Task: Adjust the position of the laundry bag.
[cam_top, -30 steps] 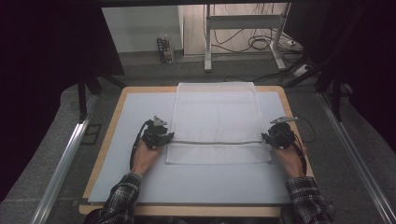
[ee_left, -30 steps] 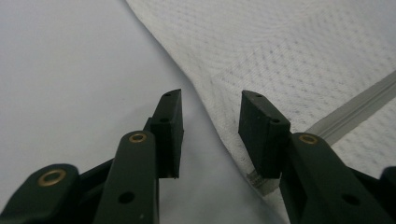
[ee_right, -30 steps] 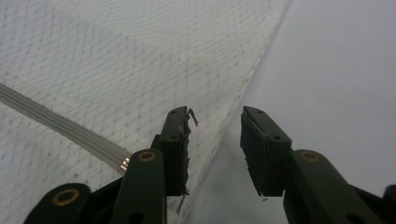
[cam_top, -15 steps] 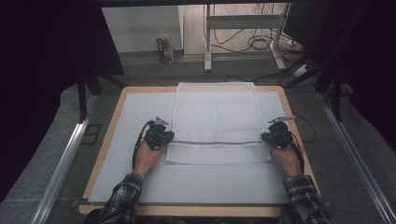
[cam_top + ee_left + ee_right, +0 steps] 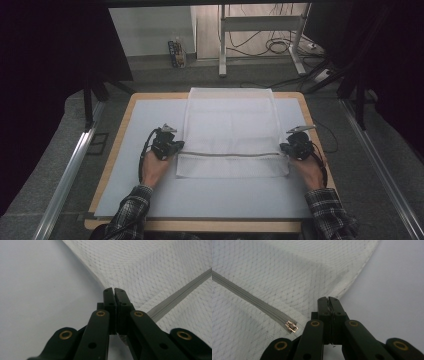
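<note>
High view: a white mesh bag (image 5: 230,130) is seen lying flat at the centre of the pale surface (image 5: 150,200), its zipper (image 5: 230,154) running across the lower middle. The left tool (image 5: 172,148) is clamped on the bag's left edge and the right tool (image 5: 290,148) on its right edge, both at the zipper line, the jaws having just been closing. In the right gripper view, the zipper pull (image 5: 292,326) is seen at lower left, beside the closed jaws.

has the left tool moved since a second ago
No. The left tool sits at the mesh bag's left edge, in the same spot against the board's wooden rim; its jaws have just been closing on the fabric.
</note>
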